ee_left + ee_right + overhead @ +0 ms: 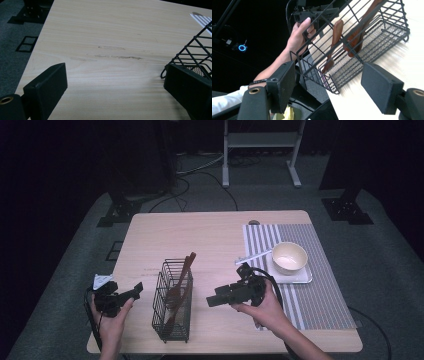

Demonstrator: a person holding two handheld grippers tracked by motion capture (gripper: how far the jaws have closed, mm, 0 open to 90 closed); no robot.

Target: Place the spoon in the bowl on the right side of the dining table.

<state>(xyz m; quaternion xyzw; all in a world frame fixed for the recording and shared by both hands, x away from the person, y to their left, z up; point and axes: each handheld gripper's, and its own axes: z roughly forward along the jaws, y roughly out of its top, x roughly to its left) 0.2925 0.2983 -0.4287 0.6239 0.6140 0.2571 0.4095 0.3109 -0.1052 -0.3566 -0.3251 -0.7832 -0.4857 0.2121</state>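
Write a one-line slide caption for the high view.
Two open hand-held grippers, left and right, flank a wire basket holding wooden utensils.

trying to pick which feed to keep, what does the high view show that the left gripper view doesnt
High view alone: the bowl on its white tray, the wooden utensils standing in the wire basket, the right claw and both hands. Left gripper view alone: a close look at brown smudges on the tabletop, between the left claw's open jaws. Both share the wooden table, the basket and the striped mat.
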